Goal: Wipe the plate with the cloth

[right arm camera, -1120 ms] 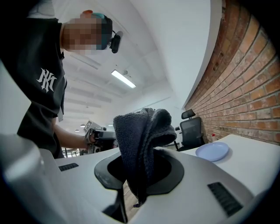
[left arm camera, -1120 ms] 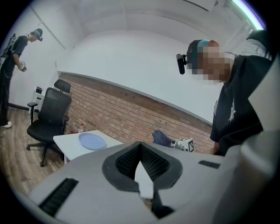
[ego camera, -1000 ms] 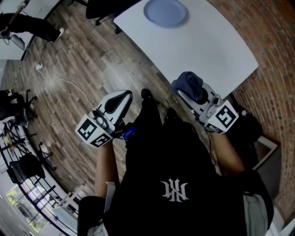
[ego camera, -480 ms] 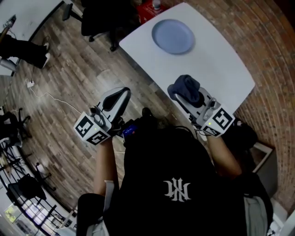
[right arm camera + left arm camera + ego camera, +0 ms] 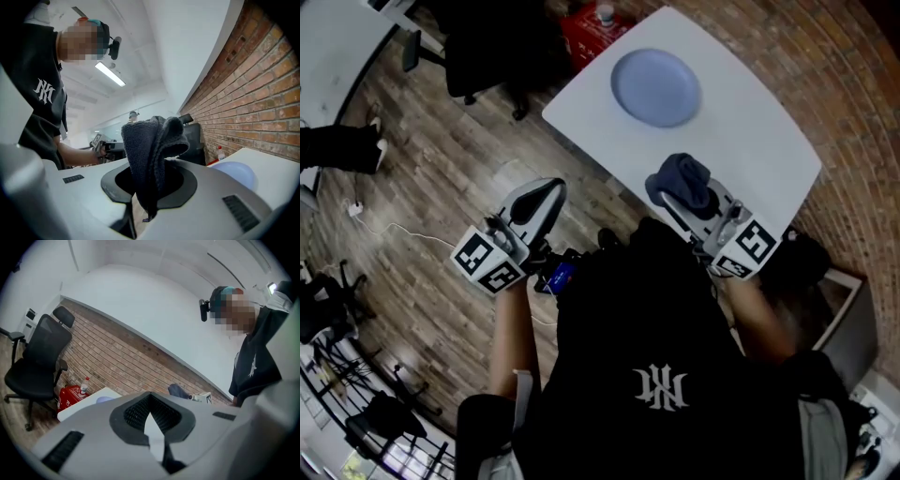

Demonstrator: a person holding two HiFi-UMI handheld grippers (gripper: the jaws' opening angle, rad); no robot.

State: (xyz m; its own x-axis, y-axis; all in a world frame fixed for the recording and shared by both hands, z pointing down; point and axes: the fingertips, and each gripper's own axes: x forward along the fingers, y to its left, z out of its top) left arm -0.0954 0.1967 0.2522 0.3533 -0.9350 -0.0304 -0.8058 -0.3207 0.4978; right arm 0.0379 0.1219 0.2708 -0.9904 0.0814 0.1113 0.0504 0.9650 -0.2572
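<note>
A light blue plate (image 5: 656,87) lies on the white table (image 5: 750,131), towards its far side. My right gripper (image 5: 692,194) hangs over the table's near edge, shut on a dark blue cloth (image 5: 685,178) that bunches up above its jaws. In the right gripper view the cloth (image 5: 151,140) stands out of the right gripper (image 5: 149,187), with the plate (image 5: 236,174) low at the right. My left gripper (image 5: 532,204) is off the table over the wooden floor, shut with nothing in it. The left gripper (image 5: 151,404) view shows the plate (image 5: 104,400) small and far off.
A black office chair (image 5: 487,37) and a red box (image 5: 586,33) with a bottle on it stand beyond the table's far left corner. A brick wall (image 5: 853,112) runs along the right. A cable (image 5: 398,228) lies on the floor at left.
The table and plate have shifted down and to the right in the head view, as the person has come closer. Both grippers keep their poses; the cloth stays held.
</note>
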